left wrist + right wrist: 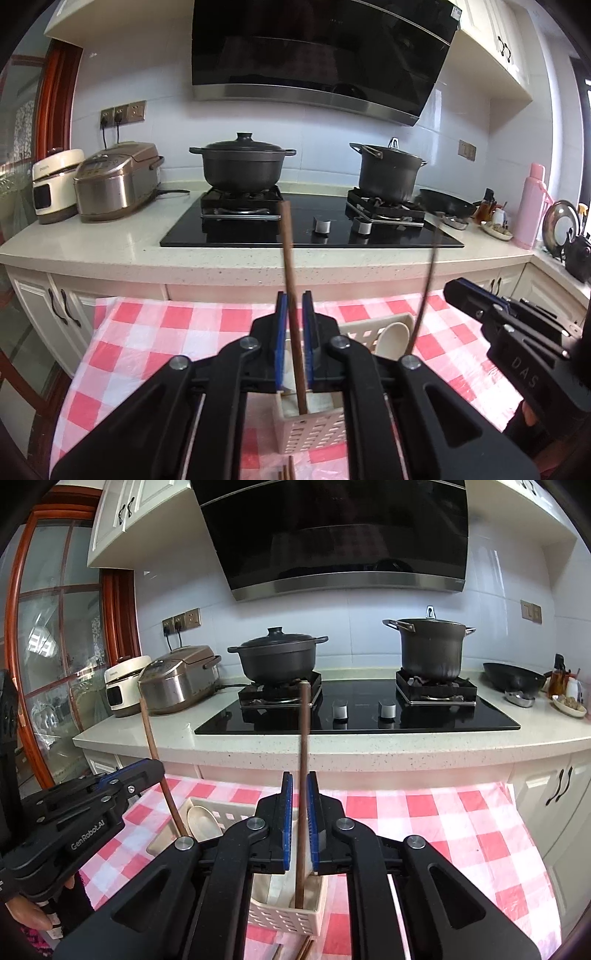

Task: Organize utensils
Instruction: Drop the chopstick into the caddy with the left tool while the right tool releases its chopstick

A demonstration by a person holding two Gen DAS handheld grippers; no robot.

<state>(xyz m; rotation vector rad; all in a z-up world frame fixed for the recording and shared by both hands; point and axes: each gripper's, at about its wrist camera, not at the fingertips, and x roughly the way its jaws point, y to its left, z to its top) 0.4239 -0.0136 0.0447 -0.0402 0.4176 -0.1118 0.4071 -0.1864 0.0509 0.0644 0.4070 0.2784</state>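
Observation:
A cream slotted utensil basket (314, 432) stands on the pink checked cloth, with a pale spoon (393, 338) in its far part. A brown chopstick (288, 251) stands upright with its lower end in the basket's near compartment. It runs up between the blue pads of my left gripper (294, 295), with a gap showing on each side. In the right wrist view a second chopstick (303, 731) stands the same way in the basket (284, 919), loose between the pads of my right gripper (300, 775). Each gripper shows beside the other: right gripper (452, 290), left gripper (151, 768).
More brown chopsticks (304, 950) lie on the checked cloth (443, 830) in front of the basket. Behind the table runs a counter (110, 243) with a black hob, two dark pots (242, 162), rice cookers (114, 181), a wok (513, 677) and a pink flask (530, 206).

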